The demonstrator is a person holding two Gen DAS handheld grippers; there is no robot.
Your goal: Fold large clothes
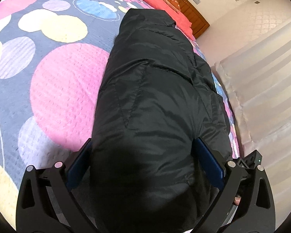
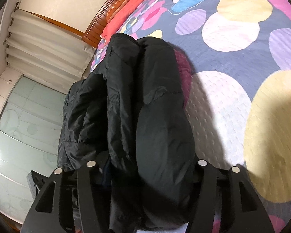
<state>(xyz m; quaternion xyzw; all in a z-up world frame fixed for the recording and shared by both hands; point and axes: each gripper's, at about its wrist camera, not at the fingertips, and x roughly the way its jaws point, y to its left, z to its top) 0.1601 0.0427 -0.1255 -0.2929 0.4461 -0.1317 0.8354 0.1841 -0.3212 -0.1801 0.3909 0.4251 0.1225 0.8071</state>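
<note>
Jaws of both grippers, left gripper (image 1: 143, 167) and right gripper (image 2: 145, 174), clamp the black padded jacket (image 1: 155, 89) (bulky, slippery), lying mid-frame on the bed (image 1: 64, 81); carry both ends level when folding.

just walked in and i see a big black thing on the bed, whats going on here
A person with a handheld gripper in each hand is folding a black puffer jacket on a bed with a colourful circle-patterned bedspread. The left gripper has one end of the jacket bunched between its fingers, and the right gripper likewise has thick folds of the jacket between its fingers. The jacket lies as a long, narrow bundle near the bed's edge, not yet folded into a compact stack.
</note>
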